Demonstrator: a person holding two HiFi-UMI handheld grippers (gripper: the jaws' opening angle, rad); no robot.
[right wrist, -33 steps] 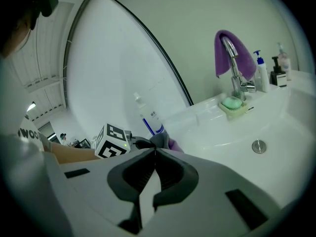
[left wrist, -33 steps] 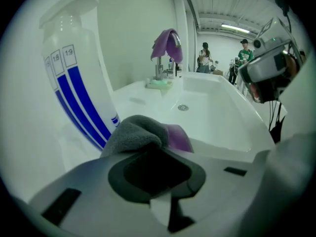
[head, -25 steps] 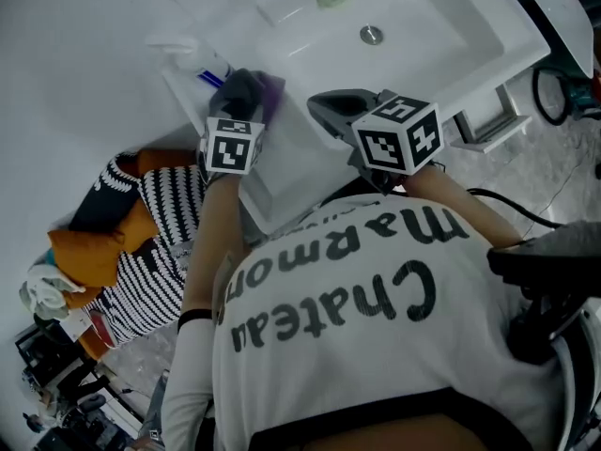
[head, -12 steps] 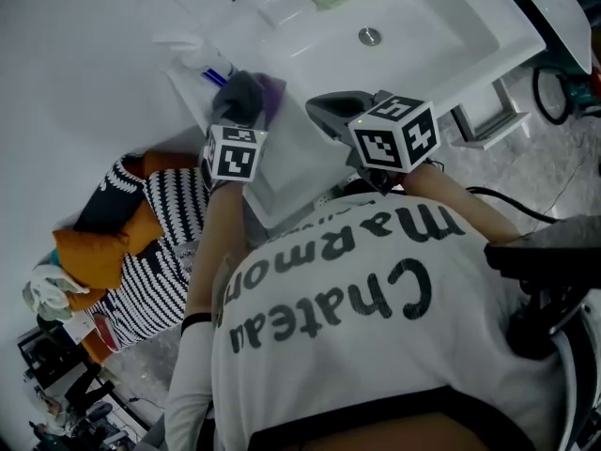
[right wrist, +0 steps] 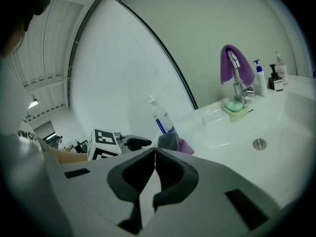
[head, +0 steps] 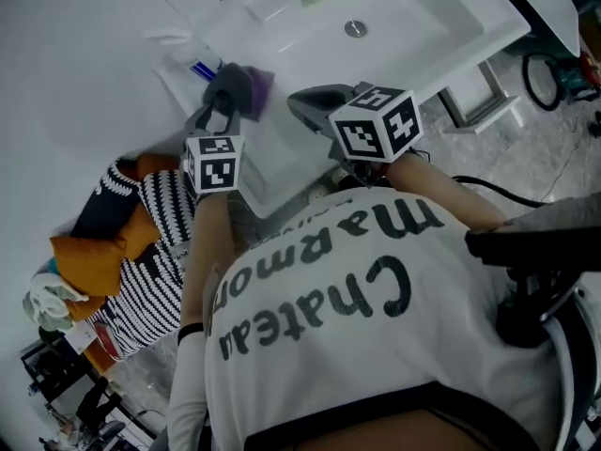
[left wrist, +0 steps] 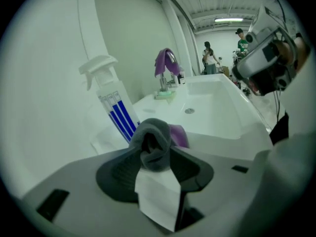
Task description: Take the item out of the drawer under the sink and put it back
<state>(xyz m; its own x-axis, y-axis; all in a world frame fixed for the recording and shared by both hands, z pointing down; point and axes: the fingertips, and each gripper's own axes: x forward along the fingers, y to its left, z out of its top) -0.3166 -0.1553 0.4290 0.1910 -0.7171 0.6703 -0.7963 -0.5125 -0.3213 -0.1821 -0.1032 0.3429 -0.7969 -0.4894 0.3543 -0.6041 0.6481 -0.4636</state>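
A grey cloth with a purple one tucked behind it (head: 240,86) lies on the white counter beside the spray bottle (head: 184,61). My left gripper (head: 212,113) hovers just short of it. Its jaws have just been opening and stand open. In the left gripper view the grey cloth (left wrist: 154,141) sits at the tips of the left gripper (left wrist: 157,158), and the pads do not press on it. My right gripper (head: 295,101) is shut and empty, over the counter's front edge near the sink basin (head: 423,26). In its own view the right gripper (right wrist: 155,152) has its jaws touching.
What looks like the white drawer (head: 278,163) juts out under the counter between my arms. A faucet draped with a purple cloth (right wrist: 237,65), a green soap dish (right wrist: 235,106) and bottles (right wrist: 261,79) stand behind the basin. Striped and orange clothes (head: 141,242) lie on the floor at left.
My left gripper has drawn back and up from the grey cloth, which stays on the counter by the spray bottle. The right gripper has shifted only slightly.
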